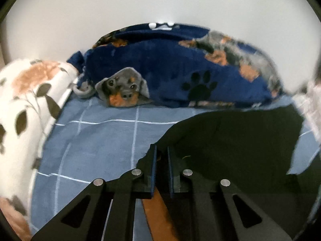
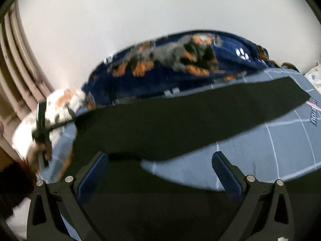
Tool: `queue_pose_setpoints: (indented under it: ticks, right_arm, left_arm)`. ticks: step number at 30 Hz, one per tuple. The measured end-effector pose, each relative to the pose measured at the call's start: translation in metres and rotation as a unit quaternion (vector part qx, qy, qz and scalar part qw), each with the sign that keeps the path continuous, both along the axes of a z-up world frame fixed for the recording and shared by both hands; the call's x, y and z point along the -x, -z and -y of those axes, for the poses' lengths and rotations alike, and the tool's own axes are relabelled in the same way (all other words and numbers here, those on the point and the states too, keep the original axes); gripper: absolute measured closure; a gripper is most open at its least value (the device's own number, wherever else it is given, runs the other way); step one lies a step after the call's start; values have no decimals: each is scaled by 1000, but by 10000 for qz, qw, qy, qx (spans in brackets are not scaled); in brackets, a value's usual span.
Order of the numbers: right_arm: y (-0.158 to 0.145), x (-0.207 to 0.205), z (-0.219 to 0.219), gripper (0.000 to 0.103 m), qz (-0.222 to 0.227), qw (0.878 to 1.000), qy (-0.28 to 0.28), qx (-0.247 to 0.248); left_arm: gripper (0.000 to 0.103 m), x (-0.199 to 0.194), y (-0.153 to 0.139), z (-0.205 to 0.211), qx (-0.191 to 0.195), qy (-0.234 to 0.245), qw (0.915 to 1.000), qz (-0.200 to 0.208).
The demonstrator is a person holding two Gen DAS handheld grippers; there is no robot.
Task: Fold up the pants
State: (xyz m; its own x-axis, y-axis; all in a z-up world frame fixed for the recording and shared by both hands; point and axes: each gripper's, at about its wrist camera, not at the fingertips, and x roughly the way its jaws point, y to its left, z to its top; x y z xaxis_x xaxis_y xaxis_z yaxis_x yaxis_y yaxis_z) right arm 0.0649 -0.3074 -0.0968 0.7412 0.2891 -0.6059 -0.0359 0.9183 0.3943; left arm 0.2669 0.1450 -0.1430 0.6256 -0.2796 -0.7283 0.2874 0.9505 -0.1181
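Here, left gripper low, jaws clamped on black pants edge, right gripper jaws apart above bedsheet.

Black cloth pants, plain and dark, spread along the blue checked bedsheet in a long tapering band. Far end flat and square-cut near the bed's right side. Near end lifted into a loose, rumpled fold, edge ragged against the sheet. Blurred at the margins.
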Motion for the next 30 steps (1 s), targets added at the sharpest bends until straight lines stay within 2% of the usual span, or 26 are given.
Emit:
queue_pose_setpoints:
  ticks: [2,5,9,12,16,19,20,21,22,24,26,30]
  right_arm:
    - [-7,-1,-4,0,121,9998,-42,-132]
    - [-5,4,-16,0,135,9997,-223,14]
    - [8,10,-21,0,-43,9995,-286,133]
    - [16,10,-15,0,-167,9996,-210,40]
    - [24,6,-7,0,-320,9994,-81,-128]
    - [27,3,-5,0,-367,9991,-38,-190]
    - [27,3,-6,0,-365,9991,-49,-188]
    - [27,2,-7,0,-361,9992,-65,-166]
    - [27,1,-9,0,-359,9992,-81,-142]
    - [26,-3,-12,0,-345,9992,-156,-116]
    - [25,-8,-15,0,-348,9987,-308,-199]
    - [17,-35,-15,0,-346,9942,-611,-812]
  left_arm:
    - [92,-11,5,-4,67,190,9995,-247]
    - [87,-24,22,-7,35,156,9984,-535]
    - [61,-41,39,-20,75,24,9971,-755]
    - [50,-55,48,-28,231,-16,9956,-907]
    - [50,-69,65,-18,374,334,9892,-1380]
    - [50,-72,69,1,129,570,9904,-1254]
    - [50,-75,70,3,140,490,9908,-1257]
    - [59,-77,70,2,236,407,9911,-1247]
    - [75,-79,71,0,364,268,9908,-1274]
    - [92,-77,66,2,332,222,9923,-1174]
    - [95,-63,57,8,112,213,9961,-851]
    - [95,-21,25,11,252,162,9995,-107]
